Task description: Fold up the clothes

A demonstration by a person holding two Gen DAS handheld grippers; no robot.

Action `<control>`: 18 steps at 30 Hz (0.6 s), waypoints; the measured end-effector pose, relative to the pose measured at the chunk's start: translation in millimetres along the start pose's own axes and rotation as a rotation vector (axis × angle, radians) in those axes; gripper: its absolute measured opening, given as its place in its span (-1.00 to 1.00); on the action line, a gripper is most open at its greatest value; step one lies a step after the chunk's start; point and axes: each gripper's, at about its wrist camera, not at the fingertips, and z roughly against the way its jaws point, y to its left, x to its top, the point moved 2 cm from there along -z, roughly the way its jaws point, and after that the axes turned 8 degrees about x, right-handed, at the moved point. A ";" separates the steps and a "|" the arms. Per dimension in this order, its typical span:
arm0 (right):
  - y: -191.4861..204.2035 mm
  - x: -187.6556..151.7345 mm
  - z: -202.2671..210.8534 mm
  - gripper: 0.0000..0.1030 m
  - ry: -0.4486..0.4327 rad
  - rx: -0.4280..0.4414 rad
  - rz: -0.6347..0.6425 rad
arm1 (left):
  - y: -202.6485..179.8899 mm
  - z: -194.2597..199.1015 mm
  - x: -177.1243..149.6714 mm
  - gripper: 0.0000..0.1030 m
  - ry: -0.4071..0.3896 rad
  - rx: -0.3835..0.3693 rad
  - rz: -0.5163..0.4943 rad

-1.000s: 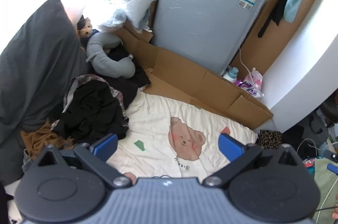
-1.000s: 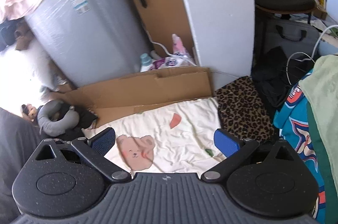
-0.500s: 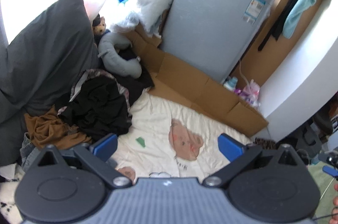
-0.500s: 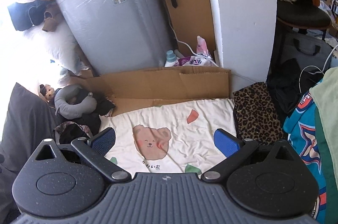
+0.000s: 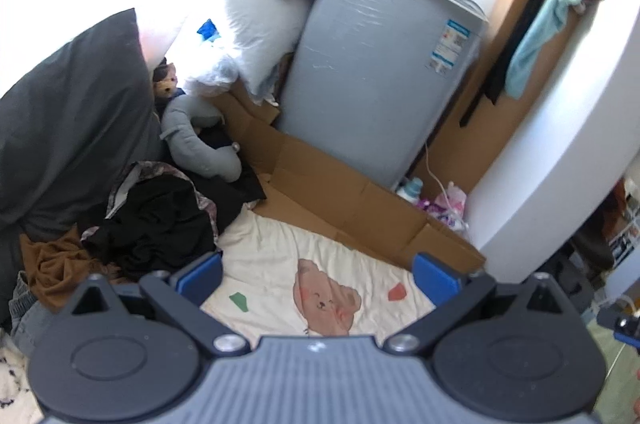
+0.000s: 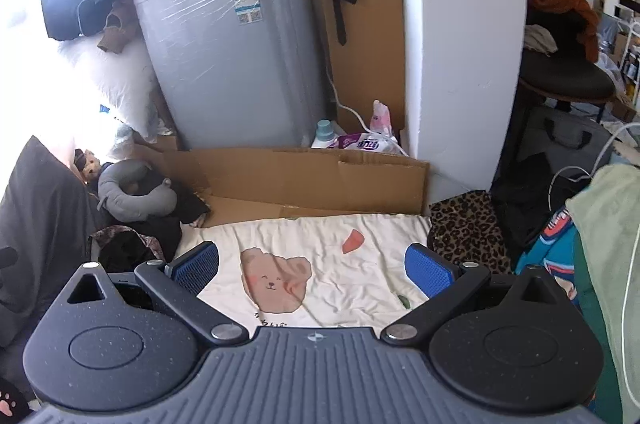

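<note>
With the left gripper (image 5: 318, 274) and right gripper (image 6: 312, 266) both spread wide and empty, the crumpled black garment heap (image 5: 160, 220) left of the cream bear-print blanket (image 6: 320, 264) looks soft, light and floppy, best pinched at an edge.

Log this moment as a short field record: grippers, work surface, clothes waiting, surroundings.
left gripper: jaws open, empty, above the sheet
right gripper: jaws open, empty, above the sheet
work surface: cream bear-print sheet, spread flat but wrinkled
clothes waiting: black clothes pile and brown garment at the sheet's left edge
surroundings: flattened cardboard behind the sheet, grey washing machine beyond it, leopard-print fabric right
folding: none visible
</note>
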 end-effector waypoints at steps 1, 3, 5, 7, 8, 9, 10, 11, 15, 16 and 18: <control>-1.1 -3.9 2.5 0.99 0.000 0.000 -0.004 | -1.5 0.7 -3.9 0.99 0.003 -0.001 -0.009; -2.9 -11.7 5.8 0.99 -0.002 -0.003 -0.007 | -4.1 2.8 -11.8 0.99 0.006 -0.003 -0.021; -4.5 -19.1 9.7 0.99 -0.009 -0.001 -0.013 | -5.8 6.4 -19.9 0.99 0.005 -0.002 -0.023; -6.1 -26.4 13.4 0.99 -0.012 0.004 -0.017 | -9.5 12.6 -27.8 0.99 -0.005 -0.015 -0.035; -6.6 -29.5 14.3 0.99 -0.008 0.013 -0.016 | -12.2 14.9 -31.0 0.99 -0.011 -0.019 -0.049; -7.0 -32.5 14.7 0.99 -0.001 0.019 -0.013 | -15.0 15.1 -33.6 0.99 -0.010 -0.017 -0.062; -7.4 -35.2 14.1 0.99 0.010 0.019 -0.007 | -17.7 14.6 -36.1 0.99 -0.007 -0.012 -0.072; -8.1 -37.5 13.2 0.99 0.020 0.020 -0.003 | -20.3 14.2 -38.6 0.99 -0.003 -0.007 -0.082; -11.7 -43.0 3.5 0.99 0.044 0.022 0.004 | -26.4 2.5 -46.4 0.99 0.040 0.023 -0.080; -12.4 -44.1 1.1 0.99 0.049 0.022 0.006 | -27.8 -0.1 -48.2 0.99 0.047 0.025 -0.086; -12.7 -45.9 -3.1 0.99 0.061 0.020 0.011 | -30.3 -4.6 -51.6 0.99 0.060 0.025 -0.093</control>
